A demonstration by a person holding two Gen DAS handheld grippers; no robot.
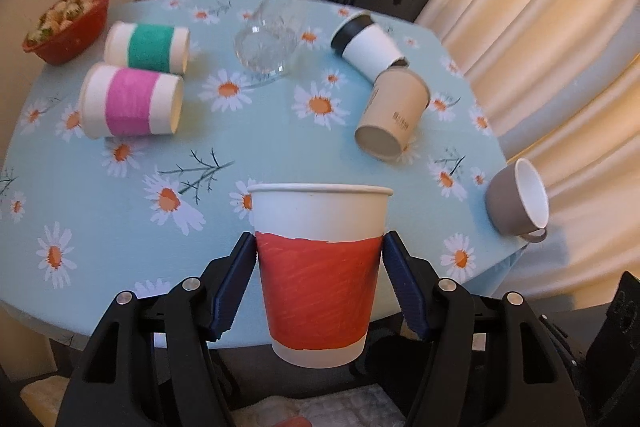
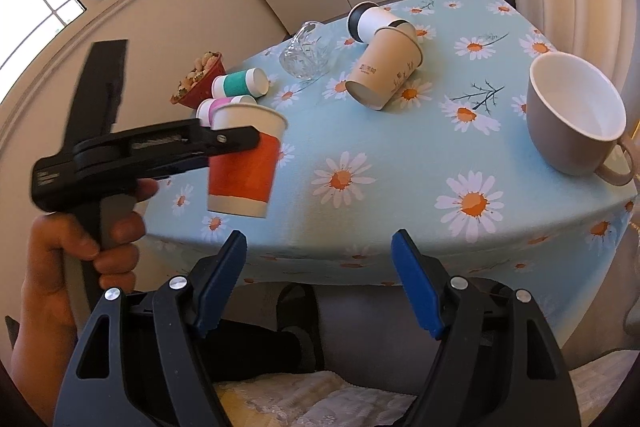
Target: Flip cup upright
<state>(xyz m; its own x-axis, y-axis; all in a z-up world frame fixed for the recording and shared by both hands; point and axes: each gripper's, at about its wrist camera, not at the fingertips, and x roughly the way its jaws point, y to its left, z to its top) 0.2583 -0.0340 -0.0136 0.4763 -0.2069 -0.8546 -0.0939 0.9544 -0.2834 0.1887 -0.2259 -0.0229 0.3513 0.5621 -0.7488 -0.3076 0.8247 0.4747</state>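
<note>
My left gripper (image 1: 319, 247) is shut on a white paper cup with a red band (image 1: 318, 279). The cup is upright, mouth up, and held above the near edge of the table. In the right wrist view the red cup (image 2: 244, 163) hangs in the left gripper (image 2: 252, 139) over the table's left corner. My right gripper (image 2: 319, 251) is open and empty, below the table's front edge.
On the daisy tablecloth (image 1: 280, 147) lie a pink-band cup (image 1: 130, 101), a green-band cup (image 1: 148, 47), a glass (image 1: 266, 43), a white cup with black lid (image 1: 366, 43) and a tan cup (image 1: 394, 115). A grey mug (image 1: 516, 199) lies at the right edge. A red bowl (image 1: 70, 23) stands far left.
</note>
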